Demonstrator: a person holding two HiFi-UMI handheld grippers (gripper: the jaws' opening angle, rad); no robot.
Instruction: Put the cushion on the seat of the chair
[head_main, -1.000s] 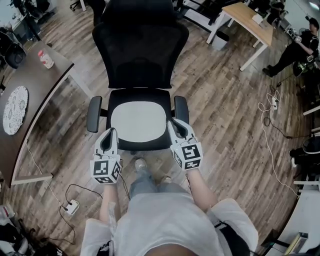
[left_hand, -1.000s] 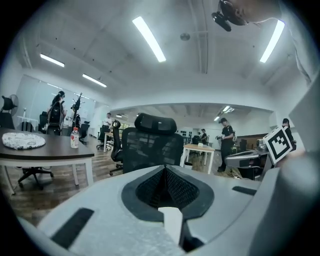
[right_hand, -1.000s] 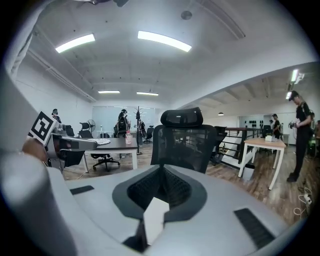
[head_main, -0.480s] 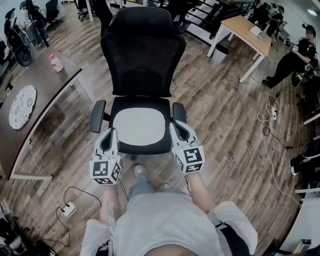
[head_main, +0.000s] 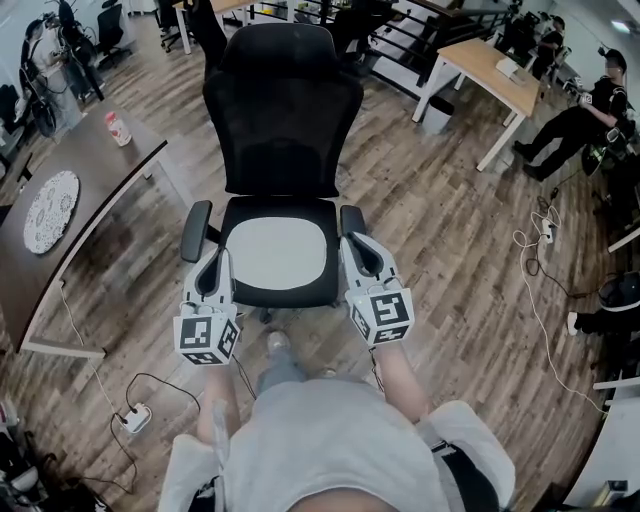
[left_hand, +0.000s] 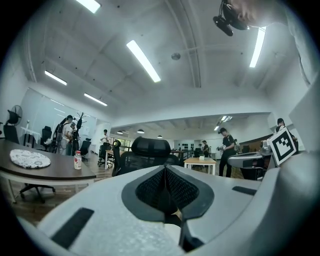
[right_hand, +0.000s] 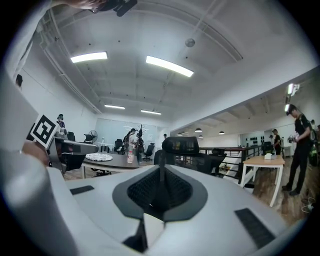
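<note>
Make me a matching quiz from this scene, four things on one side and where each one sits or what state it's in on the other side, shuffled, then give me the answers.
Column one:
1. cushion
2. bottle
3. power strip
4. left gripper

Column two:
A. on the dark table
B. shut, holding nothing
C. on the chair seat
D. on the wood floor

Pairs: 1-C, 2-A, 3-D, 4-B
</note>
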